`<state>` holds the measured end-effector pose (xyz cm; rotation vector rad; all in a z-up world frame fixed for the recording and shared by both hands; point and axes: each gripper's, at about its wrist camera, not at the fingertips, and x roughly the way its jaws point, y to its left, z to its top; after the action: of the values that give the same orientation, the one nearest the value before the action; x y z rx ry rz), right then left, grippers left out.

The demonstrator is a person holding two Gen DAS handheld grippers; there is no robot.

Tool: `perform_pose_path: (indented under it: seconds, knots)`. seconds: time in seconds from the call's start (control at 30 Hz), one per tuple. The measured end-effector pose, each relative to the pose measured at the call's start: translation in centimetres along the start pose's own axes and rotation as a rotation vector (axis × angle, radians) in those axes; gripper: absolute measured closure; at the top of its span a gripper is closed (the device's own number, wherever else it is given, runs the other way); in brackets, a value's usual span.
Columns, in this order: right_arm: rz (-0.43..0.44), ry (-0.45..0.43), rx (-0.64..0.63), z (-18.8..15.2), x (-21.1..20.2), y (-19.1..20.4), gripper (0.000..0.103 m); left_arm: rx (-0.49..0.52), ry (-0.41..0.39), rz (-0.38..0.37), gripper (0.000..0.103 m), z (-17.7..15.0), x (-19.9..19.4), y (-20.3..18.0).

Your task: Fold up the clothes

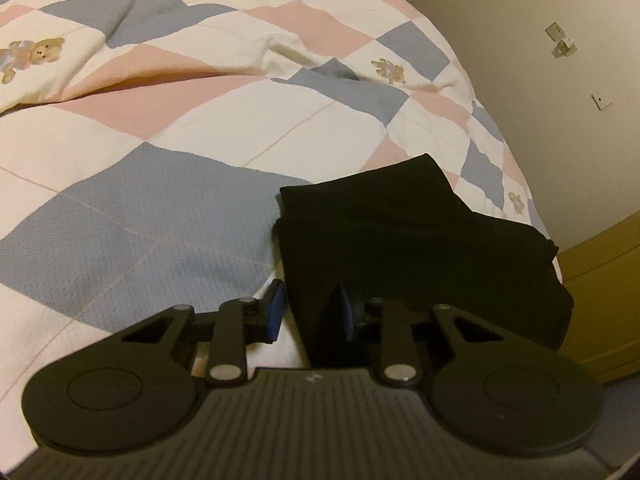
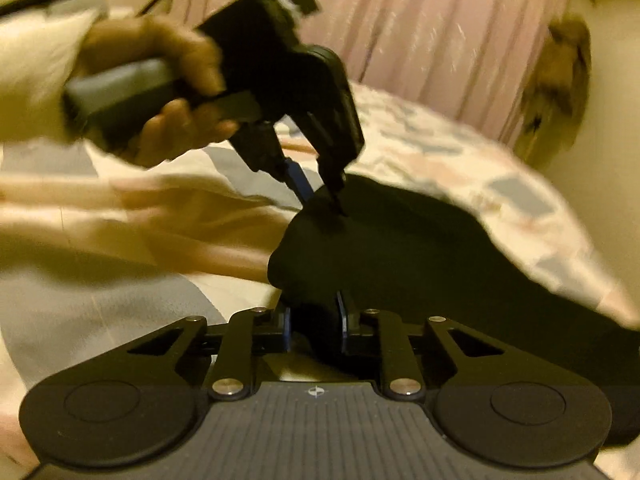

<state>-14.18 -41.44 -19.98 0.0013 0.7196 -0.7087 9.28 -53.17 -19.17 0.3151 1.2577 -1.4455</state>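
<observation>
A black garment (image 1: 416, 240) is being gripped at two points on a quilted bedspread (image 1: 168, 208), where it is lying folded into a thick, soft-edged slab near the bed's right edge in the left wrist view. The left gripper (image 1: 310, 312) is being held closed on the garment's near edge, the dark cloth bunched between its blue-faced pads, one pad (image 1: 276, 312) showing bare at the outer side. In the right wrist view, blurred throughout, the right gripper (image 2: 314, 326) is likewise being kept clamped on a rounded fold of the same matte fabric (image 2: 400, 260), its narrow blue pads pressed in from both sides. Across the cloth, the left gripper (image 2: 324, 196) is being seen from outside, angled steeply downward with its tips sunk into a raised peak of the garment, its grey handle wrapped by a hand (image 2: 176, 92) emerging from a pale, fleecy sleeve (image 2: 36, 76). The bedspread is being shown as a patchwork of cream, pink and waffle-textured blue diamonds, dotted with small teddy-bear prints (image 1: 38, 54) and creased into soft ridges. A pleated pink curtain (image 2: 420, 28) is hanging behind the bed.
</observation>
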Motion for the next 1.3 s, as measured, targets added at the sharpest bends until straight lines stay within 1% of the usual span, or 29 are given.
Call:
perform_pose_path:
  seconds: [0.1, 0.17, 0.27, 0.33, 0.37, 0.4, 0.5, 0.6, 0.67, 0.73, 0.77, 0.83, 0.9, 0.93, 0.97, 1.0, 1.03, 1.1, 1.13, 1.17, 1.23, 1.3]
  knots:
    - [0.049, 0.008, 0.083, -0.1, -0.1, -1.3, 0.083, -0.006, 0.005, 0.002, 0.084, 0.1, 0.1, -0.2]
    - [0.096, 0.006, 0.17, 0.3, -0.4, -2.8, 0.086, -0.015, 0.0, 0.001, 0.088, 0.3, -0.2, -0.4]
    - [0.201, -0.01, 0.358, 0.5, -1.4, -5.9, 0.088, -0.007, -0.025, 0.011, 0.092, 0.9, -1.0, -1.9]
    - [0.282, -0.037, 0.512, 0.6, -2.0, -9.0, 0.089, -0.003, -0.052, 0.008, 0.092, 1.6, -1.7, -3.6]
    - [0.315, -0.056, 0.582, 0.7, -2.4, -10.6, 0.089, 0.001, -0.068, 0.0, 0.092, 1.9, -2.0, -4.5]
    - [0.337, -0.082, 0.637, 0.7, -3.0, -12.0, 0.089, 0.012, -0.09, -0.025, 0.092, 2.4, -2.4, -5.7]
    - [0.352, -0.156, 0.767, 0.3, -4.9, -16.3, 0.089, 0.064, -0.146, -0.102, 0.092, 4.1, -3.1, -10.4]
    - [0.334, -0.214, 0.9, -1.6, -6.7, -21.2, 0.089, 0.146, -0.158, -0.174, 0.092, 5.8, -1.6, -16.6]
    - [0.302, -0.234, 0.986, -3.5, -7.6, -24.5, 0.088, 0.196, -0.135, -0.215, 0.093, 6.4, 0.7, -20.4]
    - [0.262, -0.221, 1.083, -6.1, -7.8, -27.6, 0.089, 0.214, -0.064, -0.291, 0.093, 6.8, 4.3, -23.9]
    - [0.248, -0.208, 1.136, -7.6, -7.6, -28.9, 0.089, 0.223, -0.029, -0.318, 0.091, 6.9, 6.1, -25.5]
    - [0.24, -0.169, 1.24, -10.6, -7.0, -31.1, 0.089, 0.251, 0.027, -0.311, 0.09, 6.7, 9.6, -27.8]
    - [0.246, -0.122, 1.299, -12.6, -6.0, -32.2, 0.089, 0.29, 0.045, -0.257, 0.089, 6.3, 11.8, -29.2]
    - [0.256, -0.103, 1.317, -13.2, -5.7, -32.5, 0.089, 0.293, 0.048, -0.256, 0.088, 6.1, 12.2, -29.2]
    - [0.273, -0.091, 1.322, -13.5, -5.4, -32.6, 0.088, 0.289, 0.046, -0.255, 0.084, 6.1, 12.1, -28.9]
    - [0.294, -0.085, 1.325, -13.7, -5.2, -32.8, 0.085, 0.284, 0.037, -0.243, 0.082, 6.1, 11.6, -28.3]
    - [0.319, -0.087, 1.326, -13.7, -5.2, -33.0, 0.077, 0.279, 0.027, -0.232, 0.081, 6.2, 11.1, -27.7]
    - [0.377, -0.099, 1.322, -13.4, -5.3, -33.5, 0.066, 0.291, -0.002, -0.185, 0.078, 6.4, 9.6, -26.3]
    - [0.407, -0.106, 1.317, -13.2, -5.4, -33.8, 0.051, 0.303, -0.017, -0.155, 0.074, 6.4, 8.8, -25.6]
    - [0.432, -0.107, 1.314, -12.9, -5.3, -34.3, 0.04, 0.313, -0.027, -0.126, 0.07, 6.4, 8.1, -25.0]
    - [0.476, -0.097, 1.32, -12.5, -5.1, -35.0, 0.029, 0.33, -0.033, -0.077, 0.069, 6.3, 7.0, -23.5]
    - [0.52, -0.093, 1.351, -12.5, -4.5, -35.6, 0.025, 0.336, -0.022, -0.044, 0.069, 6.0, 6.6, -22.1]
